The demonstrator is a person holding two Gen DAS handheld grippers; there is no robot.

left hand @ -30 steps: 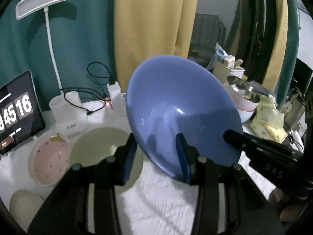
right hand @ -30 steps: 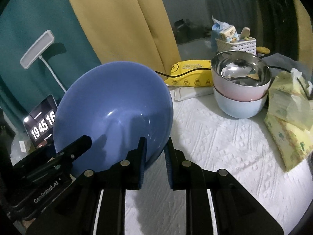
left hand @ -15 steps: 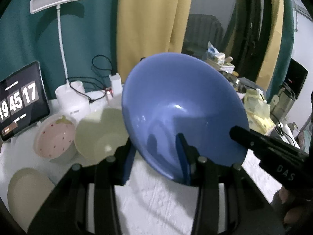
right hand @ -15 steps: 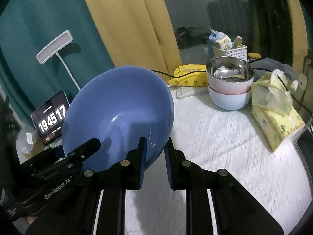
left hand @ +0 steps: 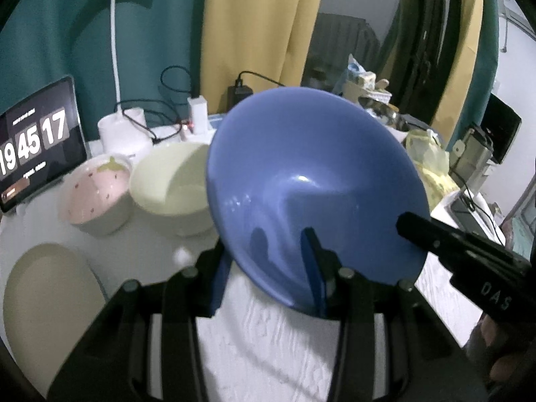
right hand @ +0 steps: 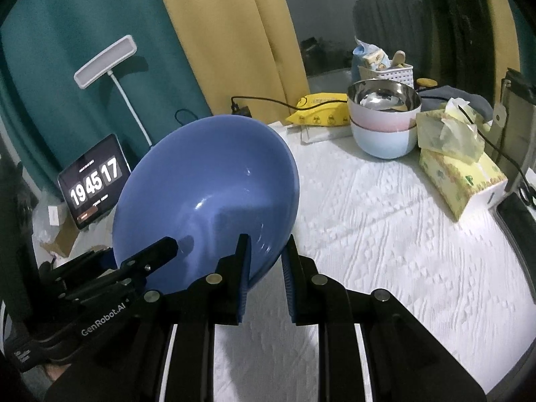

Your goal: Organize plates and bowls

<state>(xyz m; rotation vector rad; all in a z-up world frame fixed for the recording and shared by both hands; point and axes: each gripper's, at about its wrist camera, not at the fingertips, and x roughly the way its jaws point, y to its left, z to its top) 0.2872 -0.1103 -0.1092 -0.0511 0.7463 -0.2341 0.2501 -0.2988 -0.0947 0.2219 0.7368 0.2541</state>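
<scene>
A large blue bowl [left hand: 311, 187] is held in the air above the white cloth, tilted, by both grippers. My left gripper [left hand: 268, 268] is shut on its near rim, one finger inside and one outside. My right gripper [right hand: 266, 261] is shut on the rim at the other side; the bowl also shows in the right wrist view [right hand: 207, 201]. The other gripper's black finger shows in each view. A cream bowl [left hand: 171, 181], a pink strawberry-pattern bowl [left hand: 97, 194] and a cream plate [left hand: 43, 294] sit at the left. A steel bowl stacked in a pink and a pale blue bowl [right hand: 385, 124] stands at the far right.
A tablet clock [right hand: 93, 184] and a white desk lamp [right hand: 107, 57] stand at the back left, with cables and a charger [left hand: 197, 114]. Tissue packs [right hand: 455, 164], a yellow wipes pack [right hand: 318, 107] and a white basket [right hand: 385, 70] sit at the right. Curtains hang behind.
Both grippers have lifted the blue bowl higher and pulled back from the table. The bowls at the left now show from a lower angle. The grips are unchanged.
</scene>
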